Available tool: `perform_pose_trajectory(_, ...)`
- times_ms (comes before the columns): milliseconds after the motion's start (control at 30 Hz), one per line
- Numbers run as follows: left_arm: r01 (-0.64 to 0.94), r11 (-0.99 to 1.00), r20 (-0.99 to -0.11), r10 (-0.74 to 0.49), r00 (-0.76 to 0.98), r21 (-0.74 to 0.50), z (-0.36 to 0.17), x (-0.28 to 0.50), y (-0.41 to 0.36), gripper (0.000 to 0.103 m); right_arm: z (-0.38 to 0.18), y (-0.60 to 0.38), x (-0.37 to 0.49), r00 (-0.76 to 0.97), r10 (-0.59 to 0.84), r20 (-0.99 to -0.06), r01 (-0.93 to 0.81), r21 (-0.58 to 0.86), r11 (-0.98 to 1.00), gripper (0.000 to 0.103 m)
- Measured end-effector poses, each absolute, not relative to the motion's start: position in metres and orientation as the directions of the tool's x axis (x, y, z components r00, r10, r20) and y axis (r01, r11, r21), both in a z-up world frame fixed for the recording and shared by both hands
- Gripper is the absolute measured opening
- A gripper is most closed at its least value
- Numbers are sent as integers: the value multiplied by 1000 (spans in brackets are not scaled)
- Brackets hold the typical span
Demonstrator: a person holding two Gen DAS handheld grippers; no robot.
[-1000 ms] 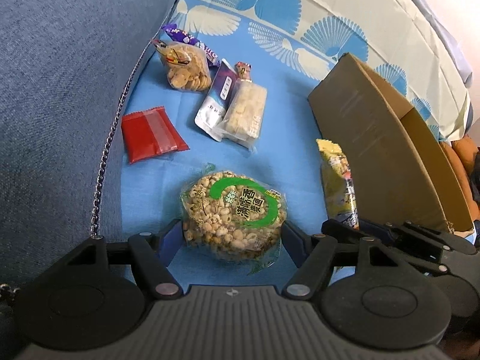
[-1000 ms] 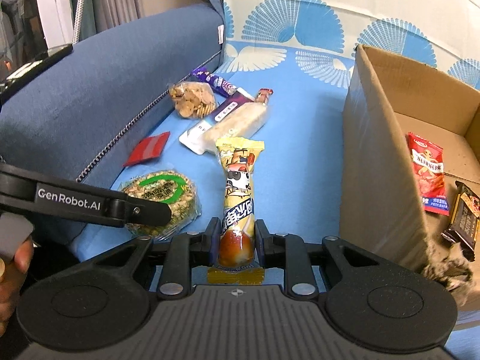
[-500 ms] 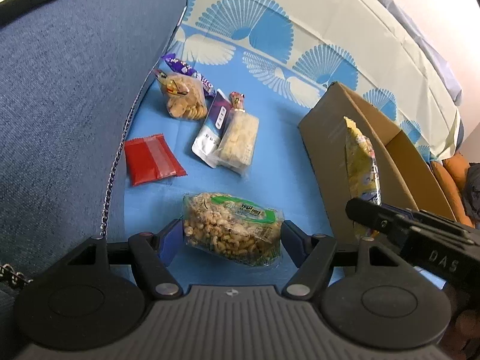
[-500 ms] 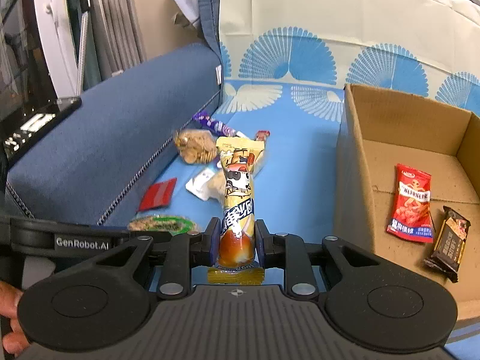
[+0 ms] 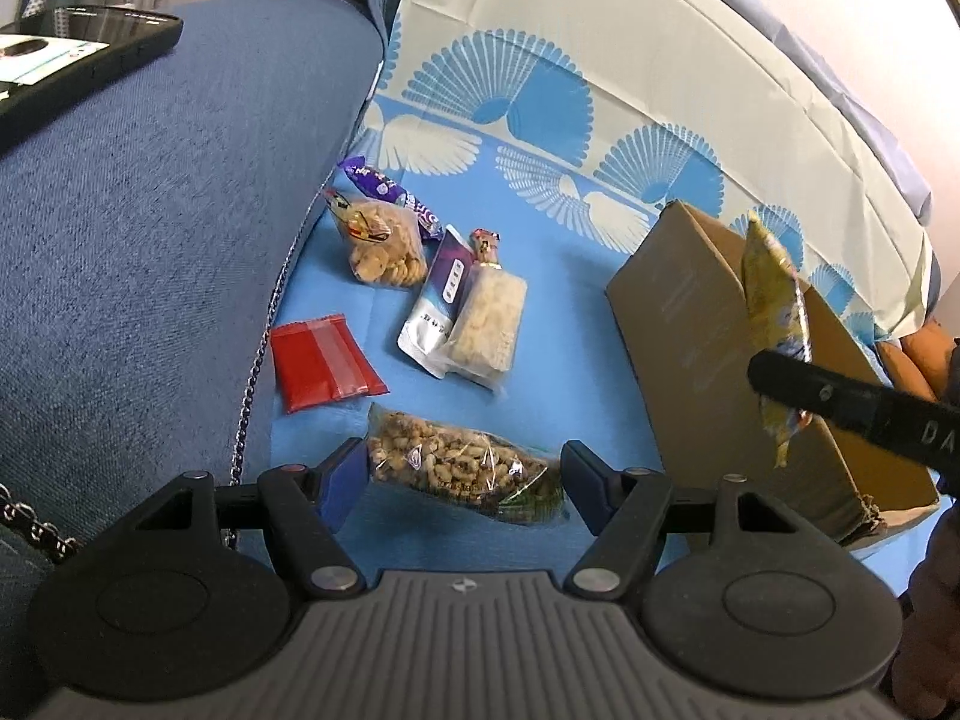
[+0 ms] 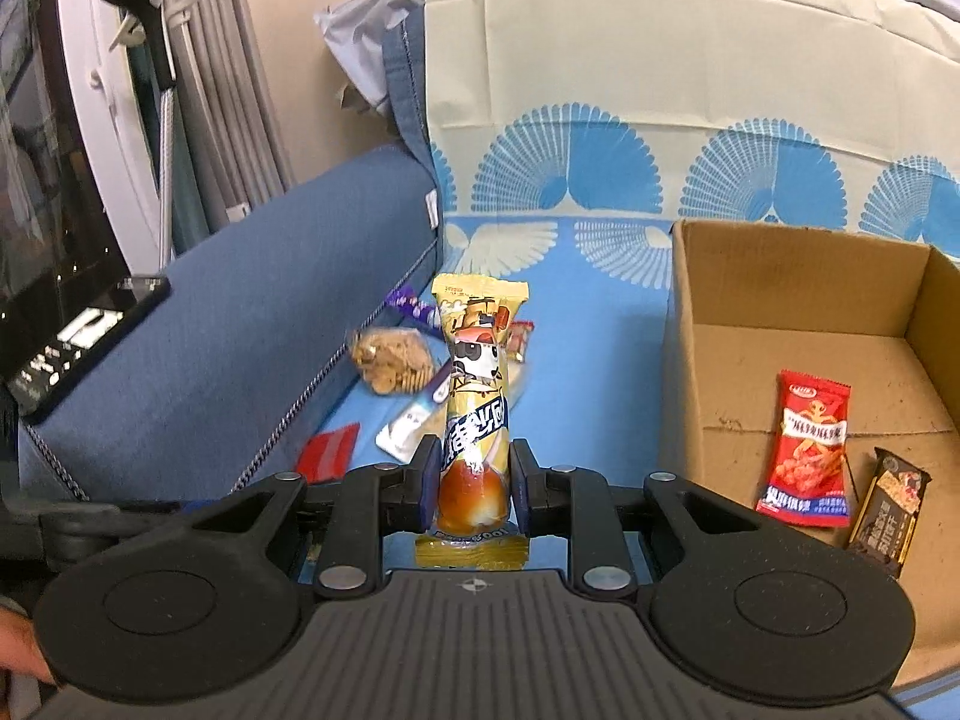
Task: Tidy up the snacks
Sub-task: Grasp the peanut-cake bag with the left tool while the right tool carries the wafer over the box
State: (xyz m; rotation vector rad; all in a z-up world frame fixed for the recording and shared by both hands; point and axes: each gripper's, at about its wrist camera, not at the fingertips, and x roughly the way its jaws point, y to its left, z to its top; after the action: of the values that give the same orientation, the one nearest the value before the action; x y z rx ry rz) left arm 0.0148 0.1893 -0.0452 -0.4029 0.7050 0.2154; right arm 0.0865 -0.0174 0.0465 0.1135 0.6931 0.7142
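My left gripper [image 5: 459, 480] is shut on a clear round pack of puffed grain snack [image 5: 456, 465], which hangs tilted and edge-on just above the blue sofa cover [image 5: 558, 300]. In the right wrist view my right gripper [image 6: 474, 480] is shut on the lower end of a yellow snack pack with a cartoon panda [image 6: 477, 384], held upright in the air. The left wrist view shows this yellow snack pack [image 5: 774, 312] beside the cardboard box [image 5: 690, 324]. The open box [image 6: 798, 372] holds a red snack pack [image 6: 807, 450] and a dark bar [image 6: 888, 510].
On the cover lie a biscuit bag [image 5: 384, 246], a purple wrapper [image 5: 384, 186], a white and purple pouch [image 5: 441, 306], a pale cracker pack [image 5: 486, 324] and a red packet [image 5: 321, 360]. A phone [image 5: 78, 54] rests on the blue armrest at the left.
The right gripper rose with the yellow pack, up alongside the box. The left gripper tipped upward with the grain pack, which went from flat to edge-on.
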Motion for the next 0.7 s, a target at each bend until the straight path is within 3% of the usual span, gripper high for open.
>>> perform_pose_trajectory(267,-343,869,-650,32,759,-357,-30,17,181,72,67,-33,93,571,667,-479,-546,384,744,25)
perform_pose_trajectory(400,-320,867,-631,8,776,-383,-16,29,166,65,82,-46,98,601,668,-439,-535,401,744,25)
perform_pose_trajectory(567,-302,897,-654,19,756,-323,-4,55,143,65,89,-68,110,642,643,-417,-489,423,763,25)
perform_pose_trajectory(700,-303,909,-686,25,727,-287,-17,65,137,55,81,-88,124,672,607,-424,-426,450,785,25)
